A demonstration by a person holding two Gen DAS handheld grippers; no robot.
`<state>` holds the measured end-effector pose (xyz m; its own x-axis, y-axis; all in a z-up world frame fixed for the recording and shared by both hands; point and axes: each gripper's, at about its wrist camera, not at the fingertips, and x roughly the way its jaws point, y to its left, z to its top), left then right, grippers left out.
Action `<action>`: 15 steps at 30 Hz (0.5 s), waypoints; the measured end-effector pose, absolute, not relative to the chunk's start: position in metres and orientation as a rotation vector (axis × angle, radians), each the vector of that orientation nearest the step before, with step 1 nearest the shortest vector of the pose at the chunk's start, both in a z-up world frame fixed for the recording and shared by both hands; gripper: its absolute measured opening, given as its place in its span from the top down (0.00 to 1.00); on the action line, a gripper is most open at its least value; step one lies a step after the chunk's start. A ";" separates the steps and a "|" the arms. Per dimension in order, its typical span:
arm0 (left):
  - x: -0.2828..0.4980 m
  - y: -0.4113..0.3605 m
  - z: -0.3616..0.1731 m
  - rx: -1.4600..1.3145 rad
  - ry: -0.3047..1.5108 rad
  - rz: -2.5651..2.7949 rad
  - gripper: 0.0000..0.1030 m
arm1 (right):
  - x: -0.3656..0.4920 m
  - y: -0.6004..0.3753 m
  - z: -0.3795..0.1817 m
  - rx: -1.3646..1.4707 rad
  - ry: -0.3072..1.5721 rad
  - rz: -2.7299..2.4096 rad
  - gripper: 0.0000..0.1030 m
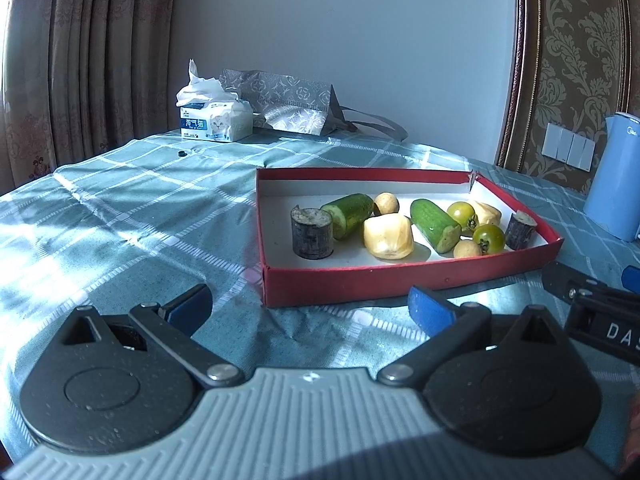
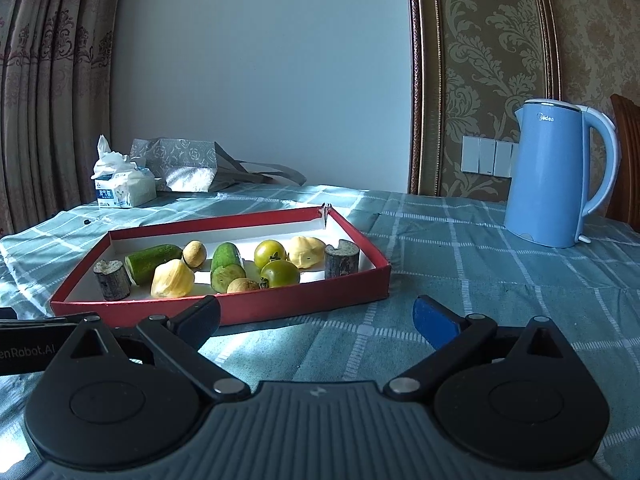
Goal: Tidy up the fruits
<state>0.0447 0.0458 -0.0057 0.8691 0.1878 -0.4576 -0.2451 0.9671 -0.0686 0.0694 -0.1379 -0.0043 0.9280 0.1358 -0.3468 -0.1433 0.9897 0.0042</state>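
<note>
A shallow red box [image 1: 400,277] [image 2: 304,307] with a white floor lies on the checked cloth. Inside lie two cucumber pieces [image 1: 434,224] [image 2: 152,261], two green tomatoes [image 1: 489,237] [image 2: 280,273], two pale yellow fruit pieces [image 1: 388,237] [image 2: 172,279], small tan round fruits [image 1: 386,203] [image 2: 195,253] and two dark cane stubs [image 1: 312,232] [image 2: 341,262]. My left gripper [image 1: 310,309] stands open in front of the box's near wall, nothing between its fingers. My right gripper [image 2: 318,318] is open too, just short of the box's near right corner, empty.
A blue electric kettle [image 2: 556,176] [image 1: 614,184] stands to the right of the box. At the back left are a tissue pack [image 1: 216,118] [image 2: 124,188] and a grey patterned bag [image 1: 292,104] [image 2: 188,164]. A small dark cap [image 1: 182,153] lies on the cloth.
</note>
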 end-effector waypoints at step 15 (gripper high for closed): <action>0.048 0.038 -0.005 -0.086 0.441 0.186 0.00 | 0.073 -0.138 -0.006 -0.022 0.376 0.113 0.00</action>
<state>0.0478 0.0380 -0.0046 0.8876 0.1602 -0.4318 -0.1976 0.9793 -0.0428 0.0728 -0.1380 -0.0055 0.9240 0.1057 -0.3674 -0.1140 0.9935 -0.0008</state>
